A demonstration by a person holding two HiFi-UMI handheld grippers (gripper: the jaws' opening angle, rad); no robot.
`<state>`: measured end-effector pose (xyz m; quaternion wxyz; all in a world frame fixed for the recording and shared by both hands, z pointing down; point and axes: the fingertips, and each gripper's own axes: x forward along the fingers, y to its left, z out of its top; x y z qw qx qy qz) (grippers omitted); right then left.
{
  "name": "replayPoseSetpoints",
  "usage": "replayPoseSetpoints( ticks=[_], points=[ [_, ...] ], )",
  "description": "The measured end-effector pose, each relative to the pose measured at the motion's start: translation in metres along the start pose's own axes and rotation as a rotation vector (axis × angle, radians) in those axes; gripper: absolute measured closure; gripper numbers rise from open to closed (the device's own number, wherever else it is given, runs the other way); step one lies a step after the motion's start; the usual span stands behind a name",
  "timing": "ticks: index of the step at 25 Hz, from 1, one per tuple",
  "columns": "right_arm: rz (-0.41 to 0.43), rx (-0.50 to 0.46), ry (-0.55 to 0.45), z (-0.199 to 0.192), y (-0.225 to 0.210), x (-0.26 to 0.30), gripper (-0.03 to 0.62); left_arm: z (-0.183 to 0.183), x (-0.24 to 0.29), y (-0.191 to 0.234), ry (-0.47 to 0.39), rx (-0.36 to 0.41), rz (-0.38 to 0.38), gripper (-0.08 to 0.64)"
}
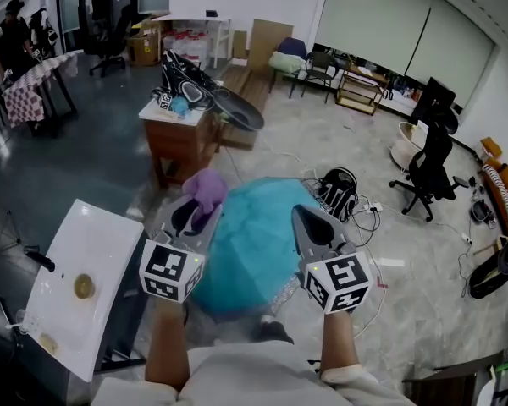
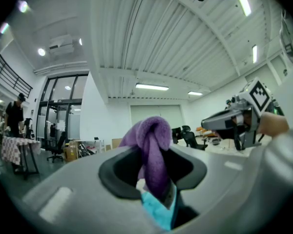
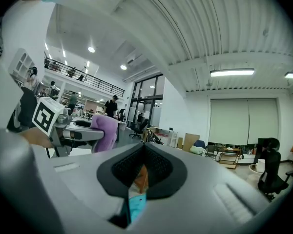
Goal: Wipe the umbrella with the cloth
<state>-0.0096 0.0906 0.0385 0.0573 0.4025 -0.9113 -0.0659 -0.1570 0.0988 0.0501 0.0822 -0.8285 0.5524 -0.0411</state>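
While its jaws press together on a bunched purple cloth, the left tool sits over the left edge of the open teal umbrella. Beside it, the right tool has its jaws closed on nothing. Spread beneath both tools, the umbrella's canopy faces crown-up; its shaft is hidden, so its long axis cannot be read.

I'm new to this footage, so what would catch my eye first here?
The open teal umbrella, centred low in the head view between both grippers. Next, the purple cloth bunched in the shut left gripper at the umbrella's upper left edge; the right gripper is shut and empty.
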Motion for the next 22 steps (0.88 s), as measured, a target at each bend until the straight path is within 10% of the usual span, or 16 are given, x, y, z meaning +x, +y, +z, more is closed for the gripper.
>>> replayPoseSetpoints(
  ticks=[22],
  points=[
    [0.038,0.011,0.062,-0.038,0.005,0.024,0.586,-0.036,0.020,-0.003,0.045,-0.040,-0.035,0.431]
  ],
)
